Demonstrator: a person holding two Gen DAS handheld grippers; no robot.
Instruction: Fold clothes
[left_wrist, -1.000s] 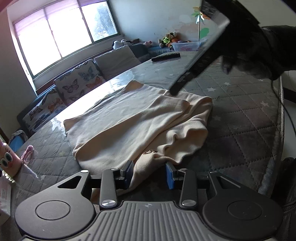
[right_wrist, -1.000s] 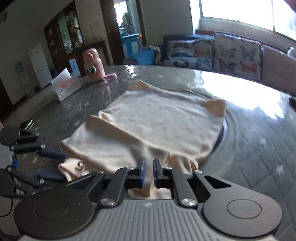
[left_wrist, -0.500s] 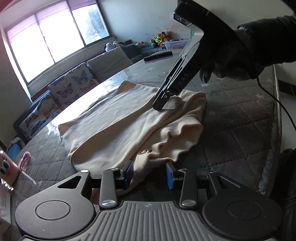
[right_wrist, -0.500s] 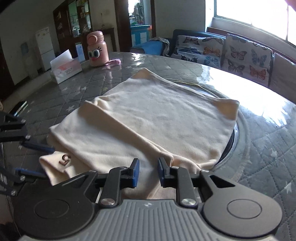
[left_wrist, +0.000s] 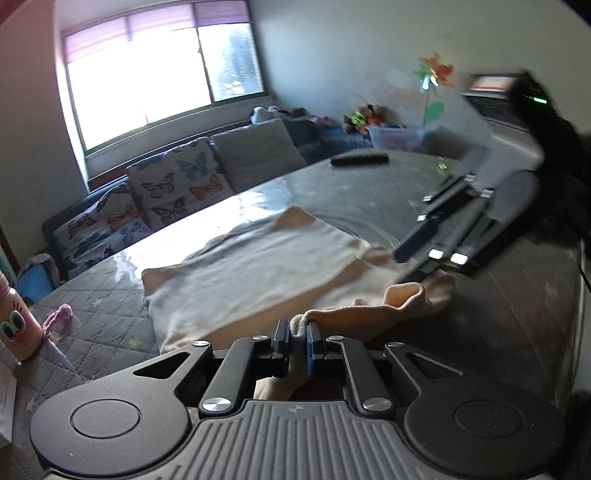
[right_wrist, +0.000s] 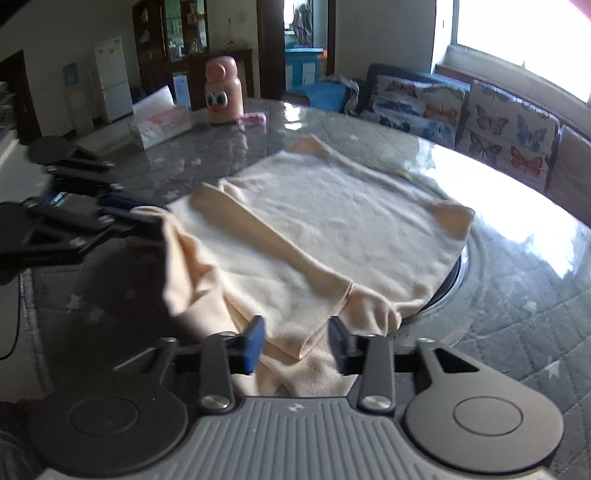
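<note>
A cream garment (right_wrist: 332, 229) lies partly folded on the grey quilted table; it also shows in the left wrist view (left_wrist: 258, 266). My left gripper (left_wrist: 296, 341) is shut on a bunched edge of the garment and holds it lifted off the table; it also appears at the left of the right wrist view (right_wrist: 122, 214). My right gripper (right_wrist: 296, 341) is open, its blue pads either side of the garment's near edge. It also shows at the right of the left wrist view (left_wrist: 417, 254), low over the garment's far corner.
A pink cartoon bottle (right_wrist: 223, 90) and a tissue box (right_wrist: 160, 123) stand at the table's far side. A black remote (left_wrist: 358, 159) lies near the opposite edge. A butterfly-pattern sofa (right_wrist: 480, 118) runs beside the table under the window.
My left gripper has shut on the garment's edge and raised it. My right gripper has opened wider and dropped to the garment's near edge.
</note>
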